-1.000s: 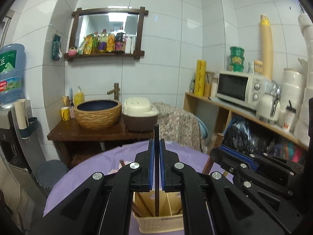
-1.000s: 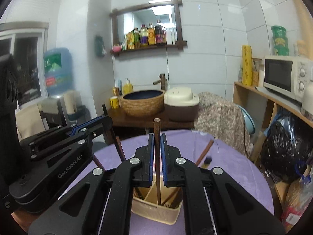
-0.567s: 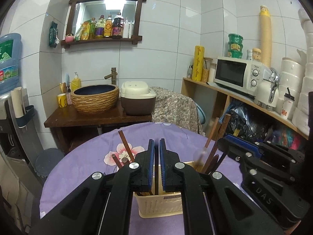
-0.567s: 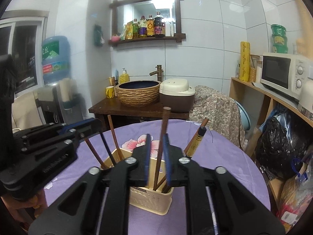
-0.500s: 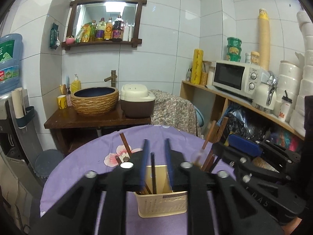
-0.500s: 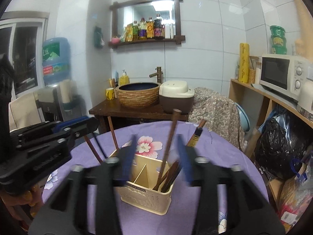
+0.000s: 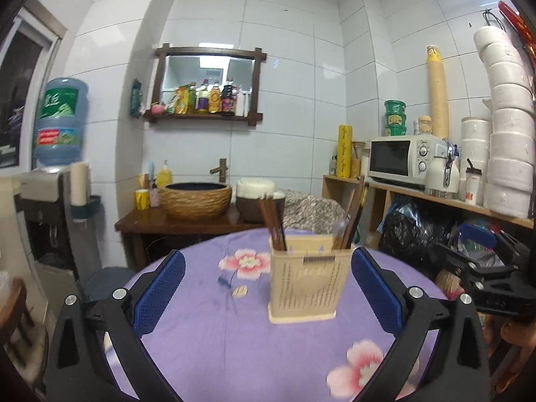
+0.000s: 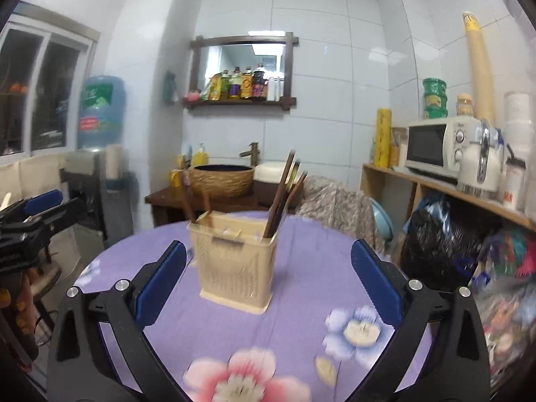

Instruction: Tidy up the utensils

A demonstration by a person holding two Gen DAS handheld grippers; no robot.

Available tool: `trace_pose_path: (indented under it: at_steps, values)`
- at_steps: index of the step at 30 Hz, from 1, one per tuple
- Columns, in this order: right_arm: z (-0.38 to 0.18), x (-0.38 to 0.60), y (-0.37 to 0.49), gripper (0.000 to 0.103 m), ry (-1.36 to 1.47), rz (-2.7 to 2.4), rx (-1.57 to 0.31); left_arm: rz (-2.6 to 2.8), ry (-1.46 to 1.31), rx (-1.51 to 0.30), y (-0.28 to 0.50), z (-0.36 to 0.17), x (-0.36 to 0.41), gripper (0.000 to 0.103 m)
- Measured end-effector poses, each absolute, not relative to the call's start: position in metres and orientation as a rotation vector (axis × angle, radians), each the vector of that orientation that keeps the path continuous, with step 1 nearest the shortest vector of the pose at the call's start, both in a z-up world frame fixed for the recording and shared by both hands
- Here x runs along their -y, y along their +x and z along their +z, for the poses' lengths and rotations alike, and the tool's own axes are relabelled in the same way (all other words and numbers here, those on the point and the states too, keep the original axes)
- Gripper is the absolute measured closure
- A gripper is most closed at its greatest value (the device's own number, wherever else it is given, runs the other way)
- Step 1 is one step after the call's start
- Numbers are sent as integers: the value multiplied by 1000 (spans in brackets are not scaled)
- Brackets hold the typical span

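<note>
A beige slotted utensil holder (image 7: 308, 281) stands on the round table with the purple flowered cloth (image 7: 207, 318). Brown chopsticks lean in its left compartment (image 7: 273, 221) and more chopsticks in its right one (image 7: 350, 217). My left gripper (image 7: 268, 261) is short of the holder, jaws opening wide, nothing between the blue pads. In the right wrist view the same holder (image 8: 234, 261) stands beyond my right gripper (image 8: 268, 251), whose jaws are also opening and hold nothing. Each gripper shows at the edge of the other's view: the right gripper (image 7: 482, 268), the left gripper (image 8: 33, 214).
A small pale scrap (image 7: 239, 290) lies on the cloth left of the holder. Behind the table are a dark washstand with a woven basin (image 7: 196, 201) and a rice cooker (image 7: 256, 194). At the right, a shelf carries a microwave (image 7: 398, 157), with a black bag (image 7: 412, 231) below.
Both grippers let go of the single chopstick each held over the holder, opened wide, and drew back and down. Those chopsticks now stand in the holder.
</note>
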State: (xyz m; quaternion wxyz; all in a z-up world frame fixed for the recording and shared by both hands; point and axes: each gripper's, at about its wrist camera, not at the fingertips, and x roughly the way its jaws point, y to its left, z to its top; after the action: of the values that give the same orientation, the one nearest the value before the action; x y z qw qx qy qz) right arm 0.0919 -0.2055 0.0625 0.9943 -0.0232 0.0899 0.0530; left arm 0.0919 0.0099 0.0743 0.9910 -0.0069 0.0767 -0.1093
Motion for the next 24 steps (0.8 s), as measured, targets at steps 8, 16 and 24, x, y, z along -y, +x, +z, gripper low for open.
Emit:
trace_pose_path:
  at_steps: [8,16,24]
  values:
    - [-8,193,-3,6,-41,33,-254,-168,-69,-237,19,19,-16,5]
    - [10,177,-66,6,-59,50,-123,-158,-25,-216,-22,10,-13,5]
    - [10,171,-62,6,-46,95,-159,-161,-27,-187,-29,11,-17,5]
